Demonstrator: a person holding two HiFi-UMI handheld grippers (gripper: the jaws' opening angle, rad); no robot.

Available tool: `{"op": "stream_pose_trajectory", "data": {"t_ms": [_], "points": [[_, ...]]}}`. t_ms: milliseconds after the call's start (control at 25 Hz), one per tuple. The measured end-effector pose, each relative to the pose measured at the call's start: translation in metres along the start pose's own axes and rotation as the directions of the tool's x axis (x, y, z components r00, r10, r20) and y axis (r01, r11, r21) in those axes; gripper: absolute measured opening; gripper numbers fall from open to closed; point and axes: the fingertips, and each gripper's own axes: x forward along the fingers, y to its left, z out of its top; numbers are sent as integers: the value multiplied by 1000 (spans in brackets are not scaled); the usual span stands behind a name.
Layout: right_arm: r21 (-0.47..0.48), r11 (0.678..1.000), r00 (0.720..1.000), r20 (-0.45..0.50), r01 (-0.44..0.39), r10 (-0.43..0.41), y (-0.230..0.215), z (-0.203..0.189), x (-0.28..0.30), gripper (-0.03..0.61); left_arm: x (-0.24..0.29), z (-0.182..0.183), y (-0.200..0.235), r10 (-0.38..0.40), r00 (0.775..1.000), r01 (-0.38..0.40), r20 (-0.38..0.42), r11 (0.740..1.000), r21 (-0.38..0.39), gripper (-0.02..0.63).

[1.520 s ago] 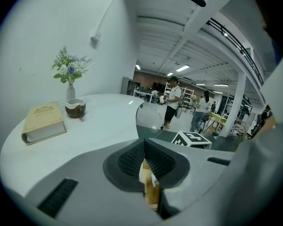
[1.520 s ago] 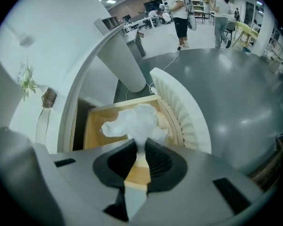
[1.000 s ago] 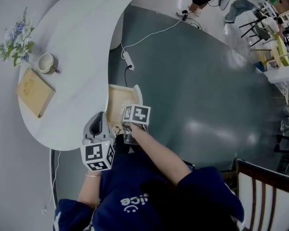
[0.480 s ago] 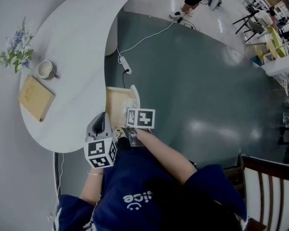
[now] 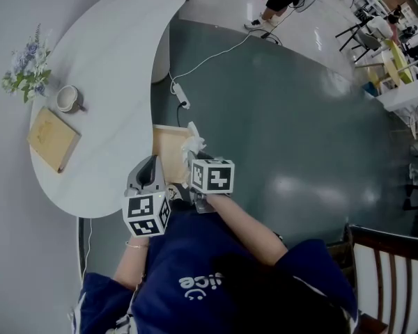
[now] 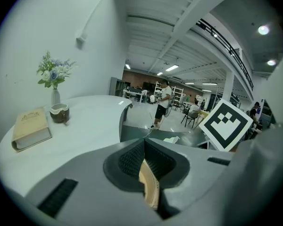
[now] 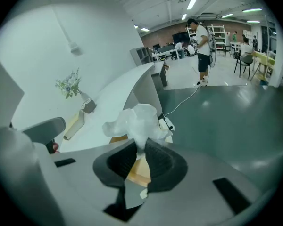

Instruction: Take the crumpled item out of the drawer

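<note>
Since a second ago the right gripper point(image 5: 197, 160) has pulled nearer and rightward. In the head view the crumpled white item point(image 5: 193, 144) now shows over the open drawer's point(image 5: 168, 150) right wall, and the left gripper point(image 5: 151, 162) hangs over the counter's point(image 5: 104, 68) near edge, just left of the drawer. Left gripper view — its jaws pinch a pale wooden strip point(image 6: 150, 188). Right gripper view — jaws nearly closed, clamping the item's lower end.
</note>
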Motion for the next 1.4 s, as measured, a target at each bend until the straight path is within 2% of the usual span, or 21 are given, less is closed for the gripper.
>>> {"op": "stream_pose_trajectory", "data": {"t_ms": [440, 640, 920, 1200, 1280, 1400], "points": [[-142, 990, 985, 170, 19, 5, 0, 41, -36, 66, 1, 24, -13, -18, 998, 17, 56, 1000, 25, 5], [-140, 990, 971, 238, -3, 36, -1, 60, -58, 66, -2, 38, -18, -11, 995, 8, 98, 999, 33, 5], [-270, 962, 919, 390, 50, 62, 6, 95, -89, 66, -9, 61, -24, -9, 985, 3, 170, 999, 34, 5], [-284, 959, 877, 462, 9, 128, 13, 111, -119, 66, -27, 95, -42, -25, 964, 3, 266, 997, 83, 5], [-288, 957, 859, 493, 11, 139, 16, 116, -129, 66, -30, 105, -46, -43, 955, 13, 295, 995, 103, 5], [-327, 945, 817, 551, 21, 172, 22, 124, -146, 66, -33, 115, -49, -55, 946, 16, 321, 992, 122, 5]]}}
